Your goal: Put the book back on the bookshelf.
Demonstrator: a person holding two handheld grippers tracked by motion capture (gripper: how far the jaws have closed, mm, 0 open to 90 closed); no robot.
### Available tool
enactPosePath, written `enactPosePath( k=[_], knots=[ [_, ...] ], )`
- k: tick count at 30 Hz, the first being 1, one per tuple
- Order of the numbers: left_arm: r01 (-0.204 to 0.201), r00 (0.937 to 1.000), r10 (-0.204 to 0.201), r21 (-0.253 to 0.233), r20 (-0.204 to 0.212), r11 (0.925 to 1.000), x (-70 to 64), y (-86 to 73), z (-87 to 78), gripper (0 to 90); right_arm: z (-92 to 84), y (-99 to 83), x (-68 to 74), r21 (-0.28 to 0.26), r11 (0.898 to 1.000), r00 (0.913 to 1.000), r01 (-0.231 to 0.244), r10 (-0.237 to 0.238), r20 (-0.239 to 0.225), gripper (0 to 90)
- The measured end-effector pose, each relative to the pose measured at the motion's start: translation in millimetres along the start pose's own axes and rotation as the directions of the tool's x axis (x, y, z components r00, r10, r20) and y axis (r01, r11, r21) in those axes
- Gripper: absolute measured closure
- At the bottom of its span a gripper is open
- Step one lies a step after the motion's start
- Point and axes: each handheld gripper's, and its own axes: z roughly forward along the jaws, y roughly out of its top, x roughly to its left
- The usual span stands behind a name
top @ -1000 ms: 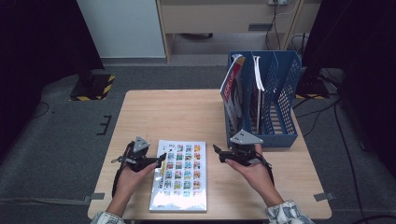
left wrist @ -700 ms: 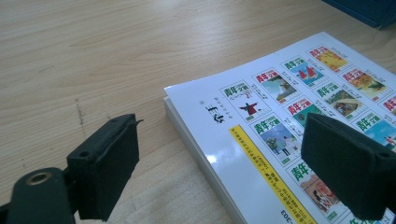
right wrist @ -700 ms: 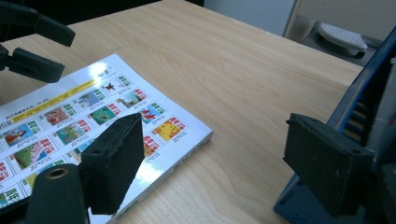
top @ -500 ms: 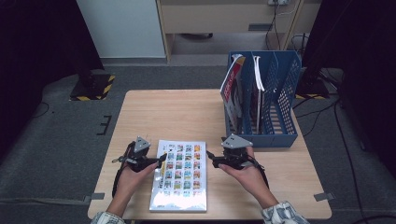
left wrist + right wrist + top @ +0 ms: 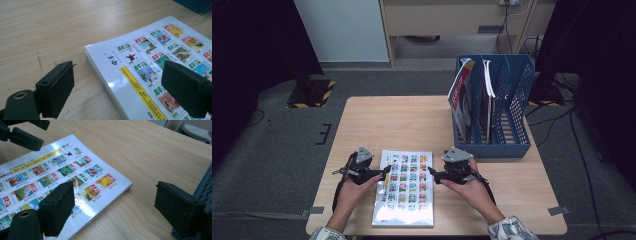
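Magazine (image 5: 404,187) lies flat on wooden table (image 5: 412,120), back cover up, grid of small cover pictures showing; landmark for all below. Your left gripper (image 5: 384,173) at magazine's left edge, jaws wide, straddling near corner, nothing pinched. Your right gripper (image 5: 432,175) at magazine's right edge, jaws just opening wider, straddling that edge, not pressing. Blue file rack (image 5: 497,107) stands beyond magazine's far right corner, holding upright books.

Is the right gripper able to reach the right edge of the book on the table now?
Probably yes: the right gripper is open beside the book, nothing between them.
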Motion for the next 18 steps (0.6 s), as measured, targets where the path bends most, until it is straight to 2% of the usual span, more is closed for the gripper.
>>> enactPosePath(
  k=[3, 6, 10, 14, 18],
  knots=[
    [0.002, 1.0, -0.002, 0.006, 0.004, 1.0, -0.3, -0.4, 0.6, 10.9, 3.1, -0.4, 2.1, 0.01, 1.0, 1.0, -0.002, 0.002, -0.007, 14.8],
    [0.002, 0.9999, -0.002, 0.01, 0.011, 0.9999, -0.5, -0.6, 1.1, 10.8, 10.7, -2.6, 7.7, 0.042, 0.999, 0.9995, -0.002, 0.003, -0.031, 13.5],
    [-0.004, 0.9993, 0.003, 0.03, 0.037, 0.9995, -1.3, -1.4, 2.9, 10.3, 18.6, -5.4, 13.6, 0.072, 0.997, 0.9988, 0.008, -0.005, -0.048, 12.9],
    [0.0, 0.9989, -0.001, 0.034, 0.047, 0.9994, -2.8, -1.5, 4.0, 10.1, 25.7, -8.8, 17.0, 0.1, 0.994, 0.9983, 0.034, -0.029, -0.052, 12.9],
    [-0.015, 0.9986, 0.012, 0.057, 0.051, 0.9983, -3.9, -2.7, 6.3, 9.6, 30.5, -11.3, 19.5, 0.123, 0.991, 0.9974, 0.051, -0.044, -0.056, 12.7]
  ],
)
